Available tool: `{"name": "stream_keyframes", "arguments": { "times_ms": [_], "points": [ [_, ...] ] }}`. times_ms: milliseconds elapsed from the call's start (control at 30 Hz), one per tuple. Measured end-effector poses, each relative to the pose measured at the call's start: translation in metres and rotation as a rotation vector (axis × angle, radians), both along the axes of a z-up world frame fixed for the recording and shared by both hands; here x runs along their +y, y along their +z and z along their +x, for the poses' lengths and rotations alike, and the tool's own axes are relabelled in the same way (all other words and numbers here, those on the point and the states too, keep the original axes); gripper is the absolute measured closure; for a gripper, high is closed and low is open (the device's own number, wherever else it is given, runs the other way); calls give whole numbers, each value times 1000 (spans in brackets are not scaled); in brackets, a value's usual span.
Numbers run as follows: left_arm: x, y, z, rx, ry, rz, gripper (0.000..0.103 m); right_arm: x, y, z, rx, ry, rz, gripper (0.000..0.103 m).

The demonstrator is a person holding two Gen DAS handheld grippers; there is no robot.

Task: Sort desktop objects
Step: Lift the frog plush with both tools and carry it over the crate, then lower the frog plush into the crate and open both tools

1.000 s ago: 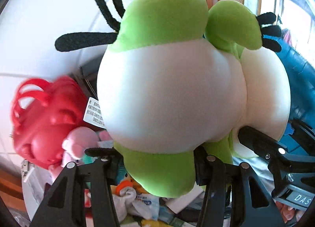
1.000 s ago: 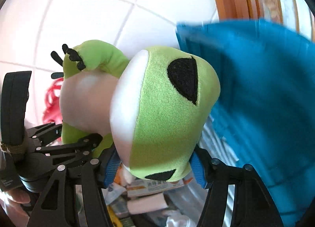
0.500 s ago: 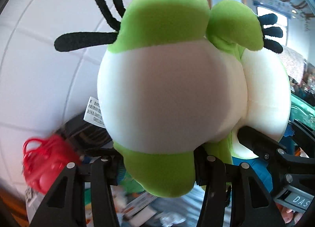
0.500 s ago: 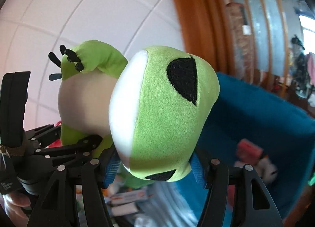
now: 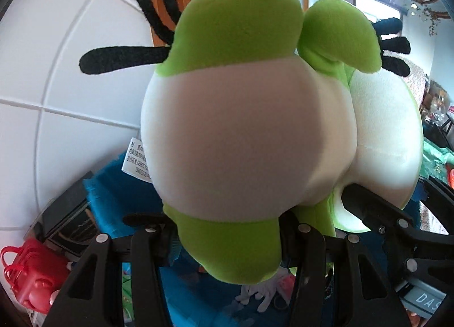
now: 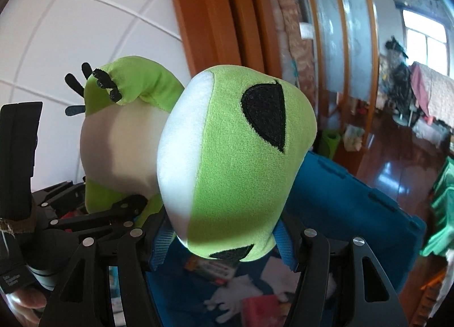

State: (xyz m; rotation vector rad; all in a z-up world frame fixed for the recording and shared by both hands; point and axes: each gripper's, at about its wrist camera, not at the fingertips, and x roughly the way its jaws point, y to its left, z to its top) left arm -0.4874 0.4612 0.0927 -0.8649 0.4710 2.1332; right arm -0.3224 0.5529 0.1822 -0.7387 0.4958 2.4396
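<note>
A green and white plush frog (image 5: 249, 139) is gripped by both claws, the left claw (image 5: 227, 239) on its body, the right claw (image 6: 224, 239) on its head. Below it, a blue bin (image 6: 340, 196) is seen. White wall tiles (image 6: 85, 14) fill the upper left, a wooden door frame (image 6: 215, 14) the centre.

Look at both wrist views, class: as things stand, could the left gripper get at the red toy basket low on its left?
Probably not yet. The left gripper is shut on the green frog plush, which the right gripper also clamps by the head. The red basket lies apart, low at the left edge, so the plush must go first.
</note>
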Motion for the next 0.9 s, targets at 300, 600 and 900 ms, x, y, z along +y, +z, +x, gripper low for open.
{"name": "stream_keyframes", "arguments": {
  "times_ms": [300,600,900],
  "points": [
    [73,-71,-75,-172,47,-198,52,72,-69,-54,-120,24,-183,40],
    [99,-127,-116,-338,71,-301,52,90,-133,-77,-244,47,-304,38],
    [124,-150,-124,-329,80,-376,48,105,-136,-65,-232,-13,-317,25]
  ]
}}
